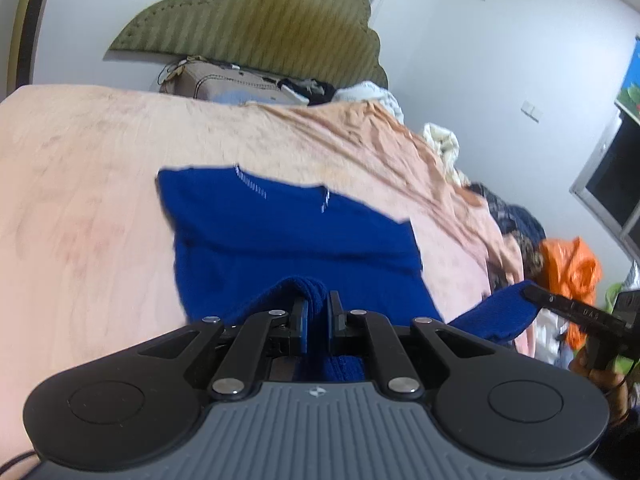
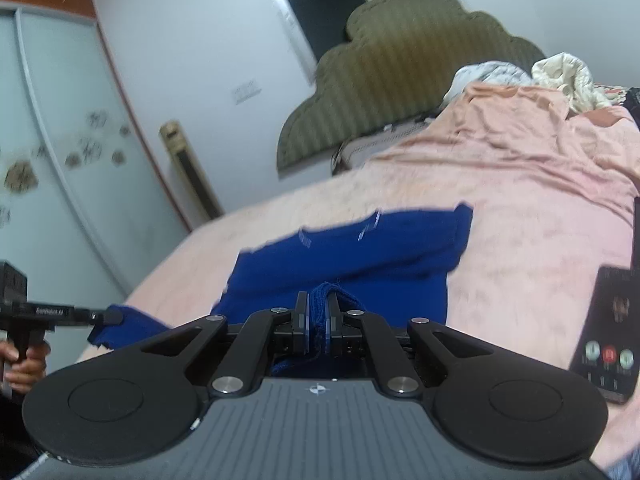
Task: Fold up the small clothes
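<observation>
Peach bedding (image 1: 80,184) covers a bed with a green padded headboard (image 1: 256,28), and a blue knitted garment (image 1: 280,236) lies spread across the middle of it, its near hem raised off the cover. The left claw (image 1: 316,312) is clamped on one bunch of that hem and the right claw (image 2: 318,312) is clamped on another. Each pinch holds only a narrow ridge of knit, so uneven travel of the two hands could likely pull the hem free or skew the fold line. Only the right wrist view shows a phone (image 2: 608,328) lying beside the garment, which a dragged edge might catch; only the left wrist view shows the orange bag (image 1: 572,268) past the bed's edge.
</observation>
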A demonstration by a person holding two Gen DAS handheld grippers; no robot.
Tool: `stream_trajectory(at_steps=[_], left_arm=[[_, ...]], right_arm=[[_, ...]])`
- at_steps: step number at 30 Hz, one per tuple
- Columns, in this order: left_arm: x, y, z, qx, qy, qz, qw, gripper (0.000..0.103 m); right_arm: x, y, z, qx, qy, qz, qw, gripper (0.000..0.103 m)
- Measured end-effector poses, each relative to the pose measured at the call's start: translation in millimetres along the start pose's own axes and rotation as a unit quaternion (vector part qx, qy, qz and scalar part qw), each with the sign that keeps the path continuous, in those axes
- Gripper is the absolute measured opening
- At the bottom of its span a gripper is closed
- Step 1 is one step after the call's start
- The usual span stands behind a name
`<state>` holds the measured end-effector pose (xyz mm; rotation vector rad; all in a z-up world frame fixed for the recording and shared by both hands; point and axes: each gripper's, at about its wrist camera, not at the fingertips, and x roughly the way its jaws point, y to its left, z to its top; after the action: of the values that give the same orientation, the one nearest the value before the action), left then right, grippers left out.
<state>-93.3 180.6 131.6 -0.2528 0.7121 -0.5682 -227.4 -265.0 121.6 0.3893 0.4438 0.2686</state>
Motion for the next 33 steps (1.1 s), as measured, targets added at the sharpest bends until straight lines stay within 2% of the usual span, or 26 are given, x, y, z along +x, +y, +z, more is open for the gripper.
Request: stream_trajectory(at_steps=[5,9,16,18,20,21,22,23,25,27,28,29,30,31,32,33], left_arm=[[45.1,9.2,56.6,-0.009,-0.003,0.015,0.9998,0.008],[96.9,25.2,93.7,-0.009,0.013,0.034,0.9993,0.008],[210.6,67.6,139.3,-0.024,0.032,0.087,0.9954,0.008],[247.0,80.9,145.7,-0.019,0.053,0.085,0.9948,0.009],[276.5,96.0,147.6,-0.031,0.073,0.098,0.992,0.011],[286.7,103.2,147.7,-0.036,0.089,0.107,0.9896,0.013],[291.7,110.8,147.1,-0.046,0.099,0.123,0.9864,0.014],[289.4,114.5,145.9,-0.052,0.096,0.131,0.9854,0.017],[273.2,121.4,142.2,-0.045,0.072,0.135,0.9872,0.027],[253.4,126.0,138.6,-0.037,0.053,0.162,0.9847,0.066],[241.7,127.6,135.9,-0.034,0.037,0.172,0.9838,0.074],[231.5,128.0,134.8,-0.031,0.021,0.175,0.9839,0.079],[223.0,128.2,133.7,-0.026,0.013,0.173,0.9845,0.079],[215.1,127.5,131.4,-0.02,0.012,0.166,0.9858,0.079],[210.8,127.3,130.5,-0.017,0.012,0.16,0.9869,0.079],[208.5,126.0,129.1,-0.014,0.014,0.156,0.9876,0.079]], right_arm=[[42.4,-28.2,36.1,0.037,-0.036,-0.006,0.999,0.009],[93.1,-53.0,62.2,0.059,-0.042,-0.021,0.997,0.009],[216.5,-95.3,98.1,0.084,-0.005,-0.063,0.994,0.009],[254.6,-101.7,105.1,0.075,0.008,-0.086,0.993,0.009],[291.1,-110.9,109.4,0.069,0.024,-0.11,0.991,0.009],[308.0,-117.7,109.5,0.074,0.033,-0.12,0.99,0.013],[327.1,-127.7,107.9,0.084,0.048,-0.133,0.986,0.022],[340.5,-136.5,105.3,0.093,0.062,-0.151,0.982,0.029],[348.6,-144.6,97.5,0.099,0.07,-0.186,0.975,0.032],[334.4,-138.5,93.9,0.086,0.037,-0.186,0.978,0.046],[325.1,-133.1,92.6,0.075,0.017,-0.189,0.979,0.05],[317.4,-128.8,93.3,0.065,0.007,-0.191,0.979,0.05],[312.6,-124.1,93.1,0.054,0.003,-0.188,0.981,0.052],[310.9,-121.0,93.6,0.044,0.006,-0.176,0.983,0.055],[312.1,-118.9,94.4,0.035,0.015,-0.159,0.987,0.063],[316.6,-117.2,94.0,0.028,0.029,-0.138,0.99,0.065]])
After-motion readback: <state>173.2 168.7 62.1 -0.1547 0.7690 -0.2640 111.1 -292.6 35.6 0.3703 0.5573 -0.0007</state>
